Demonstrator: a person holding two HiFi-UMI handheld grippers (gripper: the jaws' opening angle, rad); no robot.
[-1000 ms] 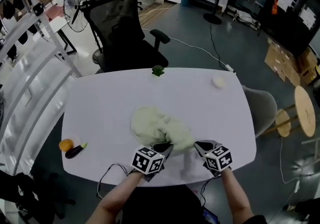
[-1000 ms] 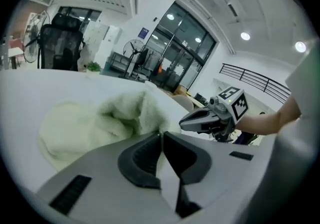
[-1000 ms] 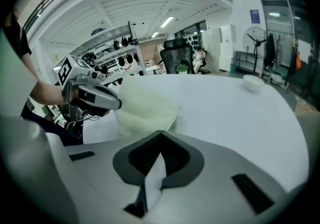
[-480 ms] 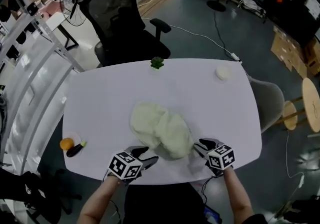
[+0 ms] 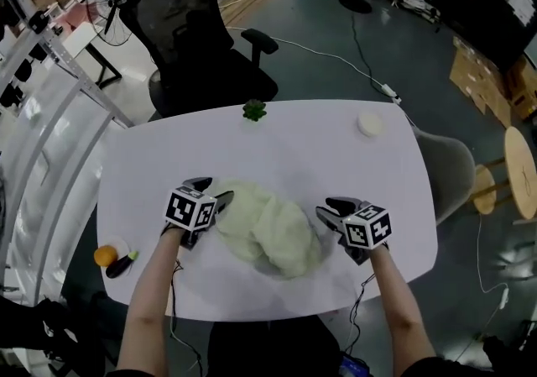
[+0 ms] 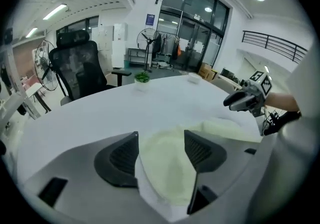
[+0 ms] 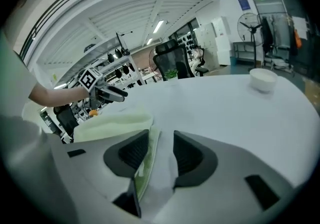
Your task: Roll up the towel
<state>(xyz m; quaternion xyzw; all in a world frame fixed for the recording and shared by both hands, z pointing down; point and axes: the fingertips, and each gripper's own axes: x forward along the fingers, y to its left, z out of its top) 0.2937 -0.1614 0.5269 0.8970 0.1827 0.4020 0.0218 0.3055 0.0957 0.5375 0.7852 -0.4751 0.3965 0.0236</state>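
The towel [image 5: 268, 233] is soft, pale yellow-green cloth with a fuzzy, matt nap. The table [image 5: 336, 157] top is smooth, white and matt. The far chair [image 5: 178, 27] has a black mesh back. The bowl [image 5: 367, 124] at far right looks smooth and white.

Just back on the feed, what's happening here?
A person works a crumpled pale green towel on the white table with a tool in each hand. The left tool and the right tool flank it; their jaws have just been opening, with cloth loose between them, gripped by neither. Nothing is rolled yet.
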